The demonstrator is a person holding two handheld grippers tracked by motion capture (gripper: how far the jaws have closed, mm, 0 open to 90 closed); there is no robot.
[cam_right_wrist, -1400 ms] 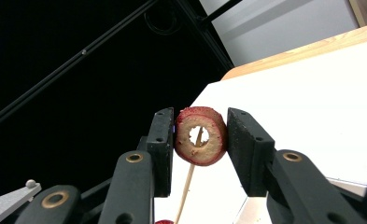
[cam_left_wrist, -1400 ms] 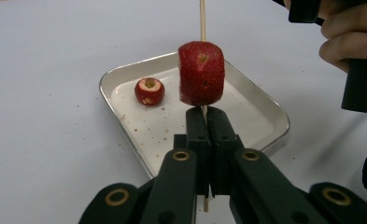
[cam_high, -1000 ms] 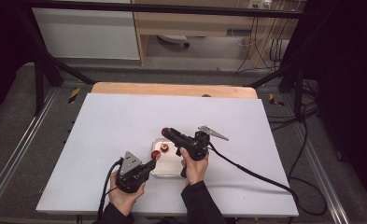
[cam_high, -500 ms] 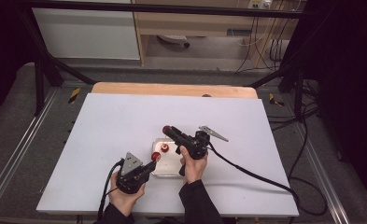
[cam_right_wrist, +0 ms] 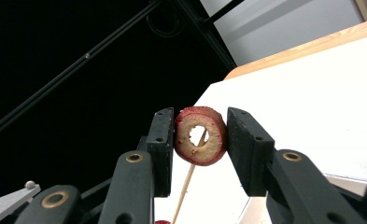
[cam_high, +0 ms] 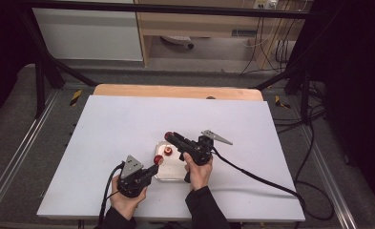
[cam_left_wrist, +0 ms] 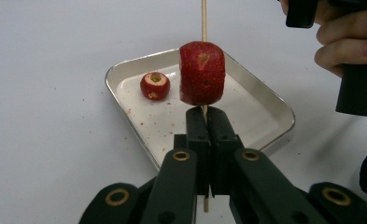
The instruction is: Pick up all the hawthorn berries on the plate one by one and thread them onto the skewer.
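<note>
Three fruit pieces (one skewered), one tray.

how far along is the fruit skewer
Done: one red fruit piece sits threaded on the skewer, clamped by the left tongs. In hand: the right tongs grip a cored ring at the stick. Left: one piece in the tray.

A big white table with a wooden edge at the back — black cables lie on the grey floor beside it.
</note>
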